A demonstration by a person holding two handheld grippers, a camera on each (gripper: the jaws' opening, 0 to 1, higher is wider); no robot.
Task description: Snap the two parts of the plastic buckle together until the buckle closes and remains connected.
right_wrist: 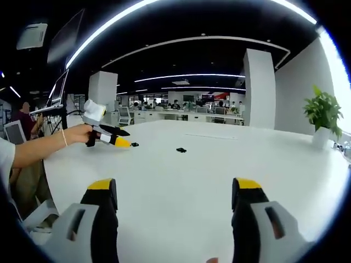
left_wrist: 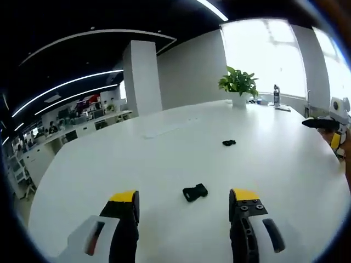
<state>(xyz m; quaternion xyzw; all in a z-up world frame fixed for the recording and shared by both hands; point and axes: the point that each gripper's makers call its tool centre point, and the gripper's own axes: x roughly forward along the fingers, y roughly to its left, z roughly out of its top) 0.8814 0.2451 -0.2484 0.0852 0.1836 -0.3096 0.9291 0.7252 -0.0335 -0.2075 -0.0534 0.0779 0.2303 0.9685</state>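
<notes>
Left tongs [left_wrist: 184,198] spread wide, holding nothing, low in left gripper view. Larger buckle part [left_wrist: 194,192] flat on white counter [left_wrist: 164,159] between the tips, untouched. Smaller buckle part [left_wrist: 228,143] farther up, right of centre, well apart. Potted plant [left_wrist: 238,85] upper right. Right tongs [right_wrist: 174,189] likewise wide, empty, above bare counter.

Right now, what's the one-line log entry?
buckle halves: near part, far part, apart on table | left gripper: open | right gripper: open
</notes>
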